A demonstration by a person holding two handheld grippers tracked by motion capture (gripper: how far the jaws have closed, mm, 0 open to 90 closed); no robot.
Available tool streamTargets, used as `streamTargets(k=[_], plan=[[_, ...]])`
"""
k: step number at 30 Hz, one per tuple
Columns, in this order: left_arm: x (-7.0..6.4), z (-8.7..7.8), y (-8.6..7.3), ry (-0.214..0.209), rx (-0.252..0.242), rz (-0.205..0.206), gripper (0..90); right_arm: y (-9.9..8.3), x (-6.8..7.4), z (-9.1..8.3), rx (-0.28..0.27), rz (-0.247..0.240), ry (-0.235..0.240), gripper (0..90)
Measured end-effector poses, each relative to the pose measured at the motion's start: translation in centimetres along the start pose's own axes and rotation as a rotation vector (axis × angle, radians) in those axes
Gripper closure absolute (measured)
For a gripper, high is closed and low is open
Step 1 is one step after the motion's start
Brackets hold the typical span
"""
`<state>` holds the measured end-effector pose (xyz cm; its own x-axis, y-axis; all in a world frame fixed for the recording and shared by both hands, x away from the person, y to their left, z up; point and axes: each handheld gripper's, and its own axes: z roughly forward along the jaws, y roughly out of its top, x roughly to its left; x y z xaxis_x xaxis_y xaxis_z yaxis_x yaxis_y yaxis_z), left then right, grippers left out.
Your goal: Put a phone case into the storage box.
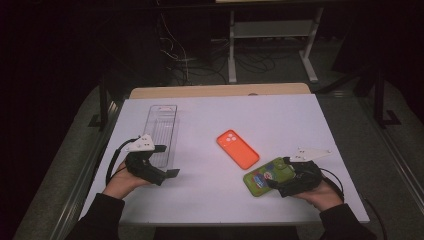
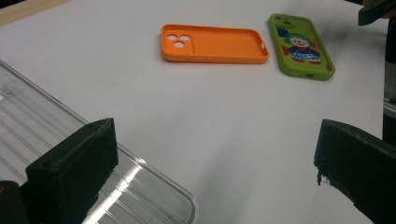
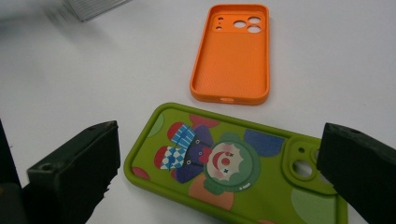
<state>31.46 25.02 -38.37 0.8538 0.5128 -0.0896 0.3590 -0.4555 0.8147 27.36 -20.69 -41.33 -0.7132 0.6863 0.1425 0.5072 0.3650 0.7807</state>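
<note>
A green phone case (image 3: pixel 224 163) with a clown picture lies flat on the white table (image 1: pixel 210 195), printed side up. My right gripper (image 3: pixel 219 140) is open, with one jaw on each side of it and neither touching it. In the high view that green case (image 1: pixel 265 176) sits at the right gripper (image 1: pixel 278 174), near the front right. An orange phone case (image 1: pixel 237 149) lies inside up at mid-table, just beyond it. My left gripper (image 1: pixel 169 161) is open at the front left with nothing between its jaws. One jaw hangs over the near corner of a clear plastic tray (image 2: pixel 140 186).
The clear tray (image 1: pixel 164 132) stretches toward the back left. From the left gripper view, the orange case (image 2: pixel 215 44) and the green case (image 2: pixel 301 46) lie side by side far ahead. The table's wooden far edge (image 1: pixel 220 90) and dark floor with cables lie beyond.
</note>
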Motion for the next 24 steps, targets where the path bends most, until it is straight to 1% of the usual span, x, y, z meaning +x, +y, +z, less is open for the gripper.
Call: streamTargets(k=[1, 7, 10, 11, 12, 13, 15, 16, 18, 19, 22, 24], plan=[[-0.1, 0.1, 0.0, -0.004, -0.001, -0.006, 0.0, 0.0, 0.0, 0.0, -0.001, -0.002, -0.004, 0.0], [-0.1, 0.3, 0.0, 0.000, 0.014, -0.001, 0.0, 0.4, 0.1, 0.0, 0.002, -0.001, -0.017, 0.0], [-0.1, 0.2, -0.1, 0.003, 0.018, 0.007, 0.0, 0.8, 0.2, 0.1, 0.019, -0.004, -0.025, 0.0], [-0.1, 0.2, -0.1, 0.003, 0.017, -0.001, 0.0, 1.2, 0.2, 0.2, 0.034, -0.001, -0.030, 0.0], [-0.1, 0.1, -0.1, 0.008, 0.024, 0.008, 0.0, 1.2, 0.2, 0.2, 0.034, -0.001, -0.030, 0.0], [0.0, 0.1, -0.1, 0.007, 0.014, -0.001, 0.0, 1.6, 0.1, 0.4, 0.037, 0.002, -0.036, 0.0], [0.2, 0.0, -0.1, 0.011, 0.013, -0.005, 0.0, 1.9, 0.1, 0.4, 0.047, 0.009, -0.037, 0.0], [0.1, 0.0, -0.2, 0.007, 0.010, -0.018, 0.0, 2.1, 0.0, 0.5, 0.046, 0.003, -0.042, 0.0], [0.2, -0.1, -0.3, 0.007, 0.016, -0.008, 0.0, 2.5, -0.1, 0.6, 0.051, 0.011, -0.044, 0.0], [0.2, -0.1, -0.3, 0.007, 0.016, -0.008, 0.0, 2.7, -0.1, 0.6, 0.045, 0.007, -0.050, 0.0], [0.0, -0.1, -0.3, 0.007, 0.018, -0.014, 0.0, 3.3, -0.3, 0.7, 0.045, 0.016, -0.058, 0.0], [0.0, 0.0, -0.3, 0.007, 0.012, -0.022, 0.0, 3.4, -0.5, 0.7, 0.042, 0.010, -0.063, 0.0]])
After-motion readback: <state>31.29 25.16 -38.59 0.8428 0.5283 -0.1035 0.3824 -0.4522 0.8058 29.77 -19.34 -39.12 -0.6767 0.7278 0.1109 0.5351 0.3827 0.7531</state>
